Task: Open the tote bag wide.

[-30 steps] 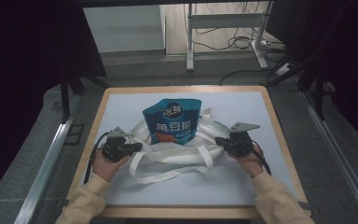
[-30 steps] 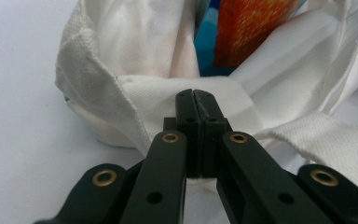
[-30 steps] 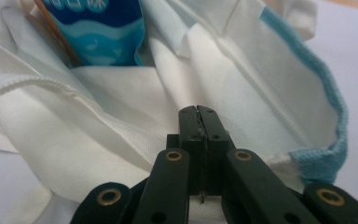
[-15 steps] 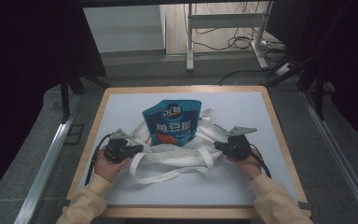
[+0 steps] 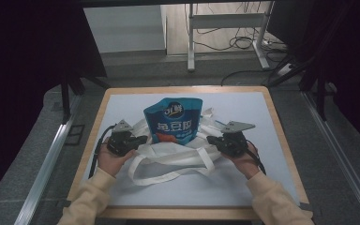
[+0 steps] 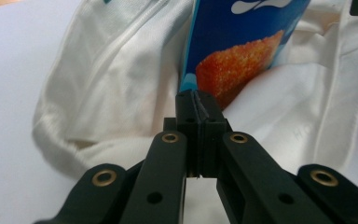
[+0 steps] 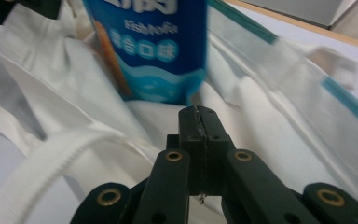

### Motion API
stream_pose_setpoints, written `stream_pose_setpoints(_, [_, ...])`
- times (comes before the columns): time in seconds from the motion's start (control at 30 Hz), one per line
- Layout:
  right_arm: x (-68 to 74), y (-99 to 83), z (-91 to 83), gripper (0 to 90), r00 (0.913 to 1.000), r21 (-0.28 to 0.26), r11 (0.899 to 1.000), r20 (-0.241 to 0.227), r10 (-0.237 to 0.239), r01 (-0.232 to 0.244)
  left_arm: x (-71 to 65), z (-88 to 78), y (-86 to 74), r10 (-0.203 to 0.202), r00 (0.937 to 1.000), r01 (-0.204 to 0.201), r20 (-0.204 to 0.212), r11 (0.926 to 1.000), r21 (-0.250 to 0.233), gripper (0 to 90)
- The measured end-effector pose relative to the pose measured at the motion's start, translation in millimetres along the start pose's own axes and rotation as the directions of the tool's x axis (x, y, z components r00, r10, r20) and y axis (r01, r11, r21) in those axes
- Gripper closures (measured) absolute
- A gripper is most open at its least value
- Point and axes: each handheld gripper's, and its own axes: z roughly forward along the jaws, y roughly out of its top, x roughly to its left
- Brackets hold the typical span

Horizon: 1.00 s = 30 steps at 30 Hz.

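A blue snack pouch stands upright inside a white cloth tote bag lying on the pale mat. My left gripper is at the bag's left side, and its jaws are shut on a thin fold of the bag's rim. My right gripper pinches the rim on the right side the same way. In the left gripper view the shut tips meet white fabric just below the pouch's orange print. In the right gripper view the shut tips sit under the pouch's bottom corner, amid bag cloth.
The bag's long straps loop toward the near edge of the mat. A wooden frame borders the pale mat. A dark floor, metal rails and a desk leg lie beyond the table.
Both hands have risen a little, lifting the bag's sides with them. The right gripper has edged in toward the pouch, which still stands upright.
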Motion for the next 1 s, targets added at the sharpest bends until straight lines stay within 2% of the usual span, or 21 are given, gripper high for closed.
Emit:
stream_pose_setpoints(0.13, [6.7, 5.3, 11.8, 89.0, 0.9997, 0.022, 1.000, -0.015, -0.017, 0.018, 2.2, 7.7, 4.9, -0.013, 0.9998, 0.013, -0.014, 0.9997, 0.020, 89.5])
stream_pose_setpoints(0.17, [7.8, 5.3, 14.9, 89.0, 0.9997, 0.031, 0.999, -0.019, -0.017, 0.017, 5.7, 12.8, 6.7, -0.027, 0.9992, 0.028, -0.028, 0.9991, 0.034, 89.5])
stream_pose_setpoints(0.33, [12.5, -1.6, 24.3, 89.1, 0.9982, 0.067, 0.997, -0.056, -0.020, 0.024, 15.1, 21.0, 6.3, -0.048, 0.9971, 0.052, -0.060, 0.9965, 0.066, 89.6])
stream_pose_setpoints(0.63, [12.5, -25.1, 24.9, 89.2, 0.9954, 0.123, 0.992, -0.095, -0.018, 0.030, 23.1, 33.7, 8.1, -0.090, 0.9922, 0.097, -0.086, 0.9915, 0.087, 89.6])
stream_pose_setpoints(0.87, [15.9, -39.0, 25.6, 89.3, 0.9913, 0.147, 0.987, -0.124, -0.044, 0.062, 29.0, 41.1, 10.8, -0.124, 0.9881, 0.132, -0.091, 0.9877, 0.084, 89.7])
stream_pose_setpoints(1.0, [18.0, -44.3, 27.0, 89.3, 0.9902, 0.160, 0.985, -0.131, -0.047, 0.068, 30.9, 43.1, 10.5, -0.128, 0.9878, 0.136, -0.089, 0.9868, 0.089, 89.7])
